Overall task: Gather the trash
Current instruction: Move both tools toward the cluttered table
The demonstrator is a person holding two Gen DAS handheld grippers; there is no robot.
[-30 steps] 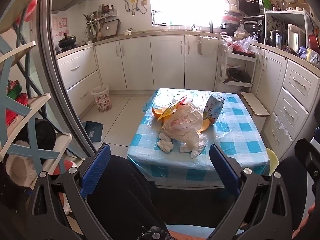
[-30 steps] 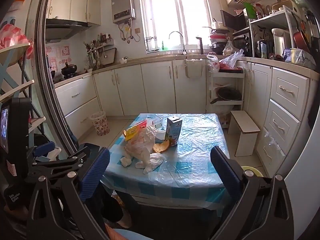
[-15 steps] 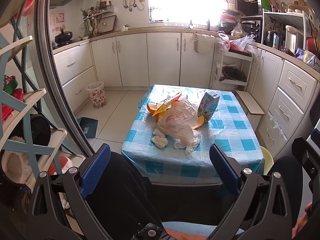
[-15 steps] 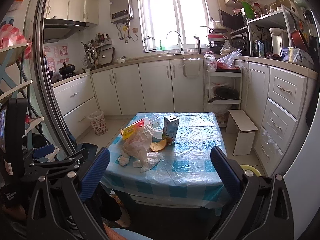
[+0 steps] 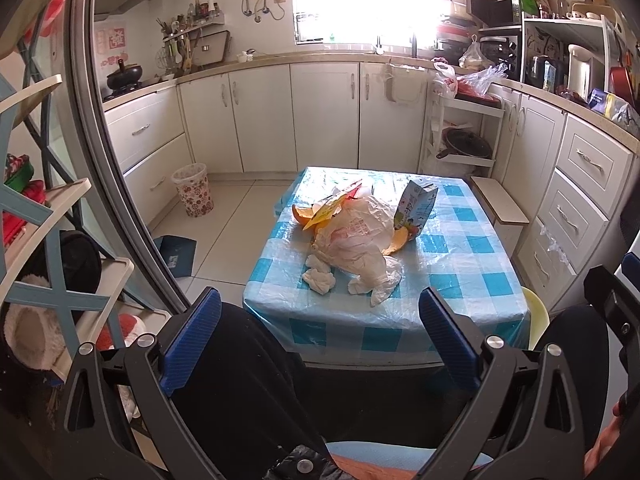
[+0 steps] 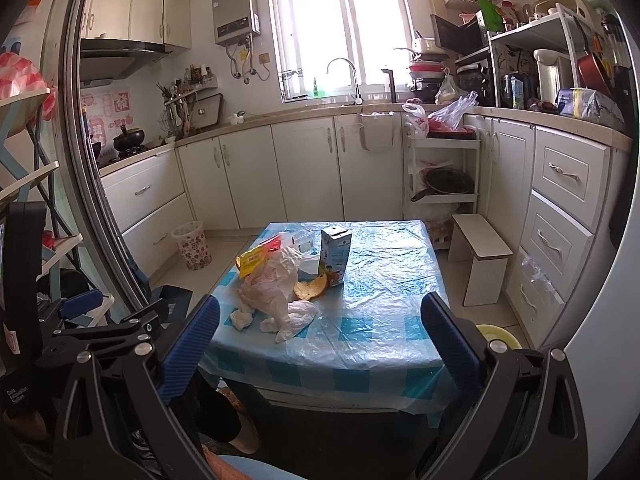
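Drawn closer to worktop (image 5: 460,280) since a second ago; both hand-held grippers, left (image 5: 320,336) and right (image 6: 320,336), released, empty, pre-grasp; trash pile (image 5: 356,236) heaped left-centre on worktop, bin (image 5: 192,190) on floor well apart.

Left gripper (image 5: 320,336) gapes wide before the table (image 5: 460,280) (trash pile (image 5: 356,240) heaped there).

Bright window (image 6: 340,28) at twelve o'clock above white cabinets (image 6: 308,168); checked bench (image 6: 384,280) stands on pale tiled floor (image 5: 224,216).
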